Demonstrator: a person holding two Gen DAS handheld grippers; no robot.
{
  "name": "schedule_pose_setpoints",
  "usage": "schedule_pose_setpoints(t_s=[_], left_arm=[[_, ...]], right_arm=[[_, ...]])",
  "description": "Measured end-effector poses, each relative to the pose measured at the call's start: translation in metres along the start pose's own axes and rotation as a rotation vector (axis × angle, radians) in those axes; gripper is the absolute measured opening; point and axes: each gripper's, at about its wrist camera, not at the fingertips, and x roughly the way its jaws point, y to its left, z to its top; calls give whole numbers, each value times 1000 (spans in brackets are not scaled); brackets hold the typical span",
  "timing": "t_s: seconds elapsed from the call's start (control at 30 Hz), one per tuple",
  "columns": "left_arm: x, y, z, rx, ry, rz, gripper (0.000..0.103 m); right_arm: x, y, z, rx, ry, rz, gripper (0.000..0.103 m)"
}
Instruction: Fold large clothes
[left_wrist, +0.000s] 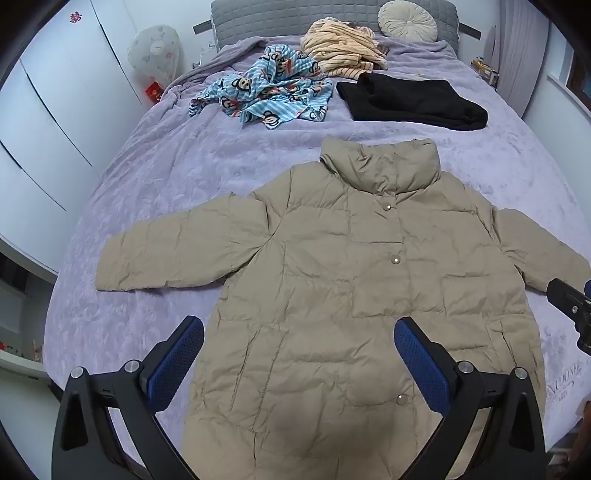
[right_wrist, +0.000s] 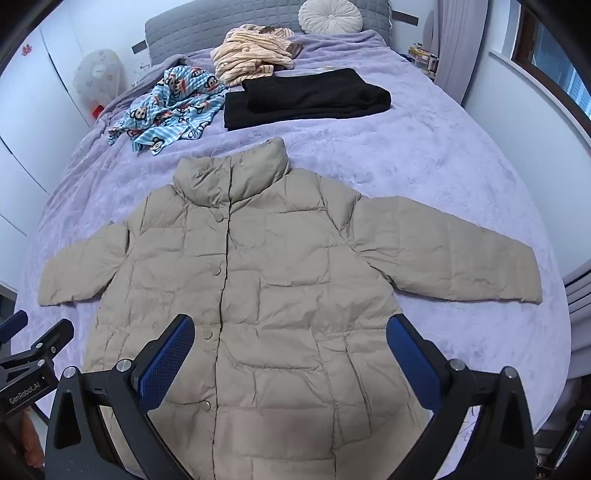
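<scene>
While spread flat: beige puffer jacket (left_wrist: 332, 280) | buttoned | sleeves outstretched

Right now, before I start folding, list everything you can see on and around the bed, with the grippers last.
puffer jacket: one, beige, spread flat front-up on the near half of the bed, snaps closed, sleeves out to both sides
black garment: one, black, folded, beyond the jacket's collar
monkey-print garment: one, light blue striped, crumpled, left of the black garment
striped garment: one, cream and tan, heaped near the headboard
round cushion: one, off-white, against the headboard
headboard: one, grey, quilted, far end
bed cover: one, lilac, over the whole bed
wardrobe doors: white, left wall
left gripper: one, black with blue pads, open above the jacket's hem
right gripper: one, same colours, open above the hem
</scene>
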Motion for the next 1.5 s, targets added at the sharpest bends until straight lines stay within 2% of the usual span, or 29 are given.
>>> schedule_pose_setpoints(t_s=[0.57, 0.7, 0.8, 1.03, 1.07, 1.13, 1.23, 1.27, 1.3, 1.33, 1.37, 1.5], left_arm=[[-8, 4, 5, -8, -27, -7, 103], [-9, 5, 6, -18, -5, 1, 103], [-10, 4, 5, 0, -28, 41, 103], [-9, 3, 7, 4, -5, 29, 103], [-9, 1, 7, 17, 14, 56, 103], [-7, 2, 6, 1, 35, 19, 103], [-6, 1, 6, 1, 37, 12, 103], [-7, 1, 4, -7, -19, 23, 103], [-8, 0, 4, -8, -20, 25, 103], [-7, 1, 4, -11, -19, 25, 103], [-6, 1, 4, -22, -1, -4, 103], [-5, 1, 3, -23, 18, 11, 103]], right_arm=[[-1, 1, 1, -8, 2, 6, 103], [-1, 2, 0, -14, 0, 9, 103], [-1, 3, 0, -9, 1, 6, 103], [0, -2, 0, 6, 2, 8, 103], [0, -2, 0, 7, 4, 8, 103], [1, -5, 0, 7, 6, 8, 103], [1, -5, 0, 6, 6, 8, 103], [1, -4, 0, 5, 7, 8, 103], [1, -4, -1, 4, 7, 9, 103], [1, -4, 0, 4, 5, 9, 103], [1, -4, -1, 1, 5, 9, 103], [1, -4, -1, -4, 6, 10, 103]])
